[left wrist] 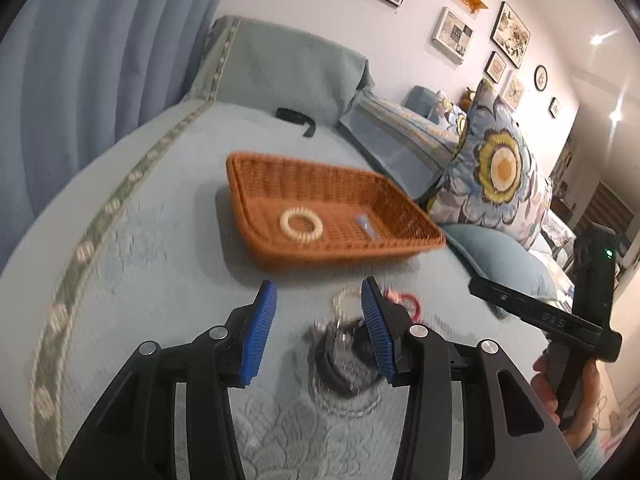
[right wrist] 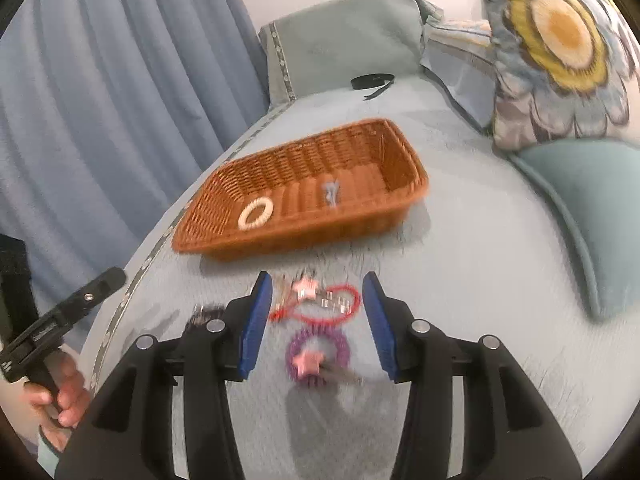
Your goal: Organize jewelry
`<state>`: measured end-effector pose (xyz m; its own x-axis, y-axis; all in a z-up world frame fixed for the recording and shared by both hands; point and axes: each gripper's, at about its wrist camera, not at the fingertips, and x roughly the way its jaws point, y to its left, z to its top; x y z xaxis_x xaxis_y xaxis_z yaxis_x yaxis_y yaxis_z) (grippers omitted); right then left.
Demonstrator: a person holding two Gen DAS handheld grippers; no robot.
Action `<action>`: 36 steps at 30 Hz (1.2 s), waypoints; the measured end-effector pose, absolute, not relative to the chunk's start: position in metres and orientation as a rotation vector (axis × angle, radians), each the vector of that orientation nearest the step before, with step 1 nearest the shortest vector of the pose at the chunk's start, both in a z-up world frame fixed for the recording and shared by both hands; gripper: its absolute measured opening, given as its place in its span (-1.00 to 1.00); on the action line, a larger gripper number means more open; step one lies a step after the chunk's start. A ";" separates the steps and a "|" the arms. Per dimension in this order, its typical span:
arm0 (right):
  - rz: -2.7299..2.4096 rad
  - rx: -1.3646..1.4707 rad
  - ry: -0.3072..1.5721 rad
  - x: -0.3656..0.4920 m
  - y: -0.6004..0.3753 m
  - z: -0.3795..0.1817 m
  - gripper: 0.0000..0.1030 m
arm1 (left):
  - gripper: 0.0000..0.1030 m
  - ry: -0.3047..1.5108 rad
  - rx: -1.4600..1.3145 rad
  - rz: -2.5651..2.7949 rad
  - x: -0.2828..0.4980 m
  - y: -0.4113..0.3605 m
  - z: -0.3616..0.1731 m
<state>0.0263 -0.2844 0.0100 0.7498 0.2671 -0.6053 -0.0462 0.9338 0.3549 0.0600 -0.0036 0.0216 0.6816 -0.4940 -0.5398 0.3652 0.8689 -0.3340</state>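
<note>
On the bed [right wrist: 480,264] before the basket [right wrist: 304,224], our left gripper [left wrist: 320,328] and right gripper [right wrist: 318,320] gape empty over light, snag-prone pieces: we judge the springy purple hair tie [right wrist: 320,354] grips best across its ring, the limp red bracelet [right wrist: 320,308] mid-loop.

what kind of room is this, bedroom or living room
Hard to be sure, but it looks like a home living room or daybed corner: a quilted blue cover with matching bolster, floral throw pillows, blue curtains and framed pictures on the wall.
</note>
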 end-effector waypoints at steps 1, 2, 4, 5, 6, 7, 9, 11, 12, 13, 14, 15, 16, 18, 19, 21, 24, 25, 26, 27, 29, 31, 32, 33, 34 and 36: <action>0.173 0.328 0.705 0.023 -0.284 0.006 -0.15 | -0.18 0.673 -0.202 -0.487 0.061 -0.004 0.016; 0.173 0.320 0.709 0.023 -0.285 0.002 -0.15 | -0.18 0.683 -0.195 -0.487 0.062 -0.005 0.011; 0.167 0.288 0.729 0.024 -0.286 -0.004 -0.15 | -0.18 0.695 -0.181 -0.480 0.063 -0.004 0.003; 0.155 0.278 0.733 0.025 -0.290 -0.005 -0.15 | -0.18 0.700 -0.176 -0.481 0.064 -0.003 -0.001; 0.154 0.286 0.732 0.025 -0.294 -0.006 -0.15 | -0.18 0.715 -0.175 -0.487 0.066 -0.003 -0.004; 0.157 0.298 0.740 0.025 -0.299 -0.009 -0.15 | -0.18 0.731 -0.176 -0.494 0.068 -0.003 -0.008; 0.158 0.317 0.770 0.026 -0.307 -0.016 -0.15 | -0.18 0.760 -0.182 -0.513 0.070 -0.003 -0.014; 0.195 0.353 0.802 0.029 -0.312 -0.024 -0.15 | -0.18 0.783 -0.194 -0.536 0.070 -0.004 -0.019; 0.209 0.364 0.814 0.030 -0.311 -0.027 -0.15 | -0.18 0.794 -0.200 -0.549 0.070 -0.006 -0.021; 0.226 0.371 0.827 0.031 -0.309 -0.030 -0.15 | -0.18 0.801 -0.202 -0.560 0.070 -0.009 -0.022; 0.238 0.371 0.838 0.030 -0.305 -0.032 -0.15 | -0.18 0.804 -0.199 -0.566 0.069 -0.012 -0.023; 0.248 0.363 0.854 0.031 -0.301 -0.035 -0.15 | -0.18 0.806 -0.190 -0.567 0.069 -0.015 -0.024; 0.252 0.351 0.867 0.031 -0.297 -0.037 -0.15 | -0.18 0.807 -0.179 -0.567 0.068 -0.018 -0.026; 0.265 0.324 0.895 0.031 -0.289 -0.041 -0.15 | -0.18 0.815 -0.163 -0.567 0.068 -0.023 -0.028; 0.271 0.313 0.902 0.031 -0.286 -0.041 -0.15 | -0.18 0.823 -0.157 -0.568 0.068 -0.025 -0.030; 0.294 0.275 0.911 0.027 -0.278 -0.039 -0.15 | -0.18 0.827 -0.147 -0.564 0.068 -0.028 -0.032; 0.358 0.181 0.918 0.019 -0.259 -0.033 -0.15 | -0.18 0.819 -0.129 -0.556 0.069 -0.029 -0.032; 0.375 0.152 0.916 0.016 -0.252 -0.032 -0.15 | -0.18 0.815 -0.123 -0.554 0.070 -0.031 -0.031; 0.378 0.131 0.911 0.014 -0.247 -0.031 -0.15 | -0.18 0.813 -0.118 -0.554 0.070 -0.031 -0.031; 0.374 0.118 0.908 0.014 -0.243 -0.031 -0.15 | -0.18 0.810 -0.106 -0.552 0.071 -0.033 -0.030; 0.366 0.117 0.914 0.015 -0.241 -0.033 -0.15 | -0.18 0.804 -0.080 -0.545 0.075 -0.038 -0.030; 0.348 0.117 0.922 0.018 -0.241 -0.038 -0.15 | -0.18 0.806 -0.070 -0.539 0.080 -0.043 -0.030; 0.341 0.114 0.923 0.018 -0.240 -0.039 -0.15 | -0.18 0.807 -0.068 -0.541 0.083 -0.045 -0.030; 0.326 0.112 0.919 0.018 -0.240 -0.039 -0.15 | -0.18 0.809 -0.066 -0.541 0.084 -0.047 -0.030; 0.325 0.117 0.919 0.020 -0.240 -0.040 -0.15 | -0.18 0.810 -0.057 -0.535 0.085 -0.049 -0.031; 0.319 0.117 0.920 0.021 -0.239 -0.041 -0.15 | -0.18 0.809 -0.031 -0.527 0.085 -0.053 -0.033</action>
